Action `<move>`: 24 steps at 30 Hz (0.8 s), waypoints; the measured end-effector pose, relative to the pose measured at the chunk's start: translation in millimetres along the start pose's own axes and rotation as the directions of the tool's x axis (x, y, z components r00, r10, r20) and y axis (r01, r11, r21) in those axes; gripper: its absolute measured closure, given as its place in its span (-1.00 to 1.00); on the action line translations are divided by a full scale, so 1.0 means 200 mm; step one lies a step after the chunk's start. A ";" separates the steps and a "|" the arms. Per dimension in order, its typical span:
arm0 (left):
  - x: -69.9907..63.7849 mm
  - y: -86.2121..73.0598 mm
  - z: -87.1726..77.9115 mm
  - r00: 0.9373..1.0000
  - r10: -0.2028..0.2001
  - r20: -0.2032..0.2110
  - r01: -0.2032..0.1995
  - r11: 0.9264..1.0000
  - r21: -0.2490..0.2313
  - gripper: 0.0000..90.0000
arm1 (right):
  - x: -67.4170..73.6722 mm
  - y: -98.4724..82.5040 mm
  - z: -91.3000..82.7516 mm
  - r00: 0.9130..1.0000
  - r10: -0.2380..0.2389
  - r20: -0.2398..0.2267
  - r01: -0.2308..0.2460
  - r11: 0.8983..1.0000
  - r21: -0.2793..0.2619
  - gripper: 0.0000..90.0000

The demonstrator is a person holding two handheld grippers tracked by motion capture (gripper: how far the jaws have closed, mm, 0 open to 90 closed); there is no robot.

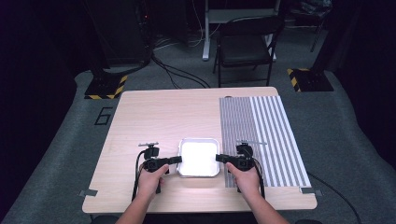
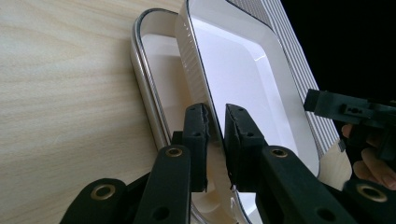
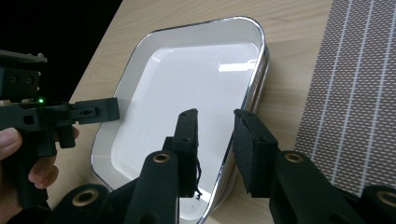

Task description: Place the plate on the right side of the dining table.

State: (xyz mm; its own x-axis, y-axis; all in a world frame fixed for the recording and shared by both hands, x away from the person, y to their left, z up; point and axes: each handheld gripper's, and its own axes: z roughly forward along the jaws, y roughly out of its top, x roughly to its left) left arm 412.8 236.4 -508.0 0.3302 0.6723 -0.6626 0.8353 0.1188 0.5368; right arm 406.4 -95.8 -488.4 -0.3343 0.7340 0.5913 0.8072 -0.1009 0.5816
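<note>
Gripping opposite rims of the white tray (image 1: 198,157), high view: left gripper (image 1: 175,160) and right gripper (image 1: 219,158) flank it, tray just left of the striped mat (image 1: 261,140). Left gripper view: jaws clamped on the upper tray's rim, tilted up off a second tray (image 2: 150,79) beneath. Right gripper view: jaws pinch the rim. Separation begun; lifting clear and placing remain.

My light wooden table (image 1: 154,116) carries a striped grey-and-white mat (image 1: 261,135) along its right side (my right), and stacked white trays (image 1: 198,158) beside the mat.
</note>
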 end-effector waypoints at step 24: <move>-0.03 -0.04 0.03 0.998 0.050 -0.031 -0.048 0.998 0.044 0.60 | 0.03 -0.10 0.00 0.988 -0.134 0.074 0.132 0.991 0.033 0.46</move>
State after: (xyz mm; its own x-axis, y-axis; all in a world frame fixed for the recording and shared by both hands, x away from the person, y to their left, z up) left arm 406.3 227.1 -511.2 0.3572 0.7000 -0.6184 0.8371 0.0539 0.5444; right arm 387.7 -89.8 -496.1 -0.4030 0.7883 0.4649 0.7714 0.0192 0.6361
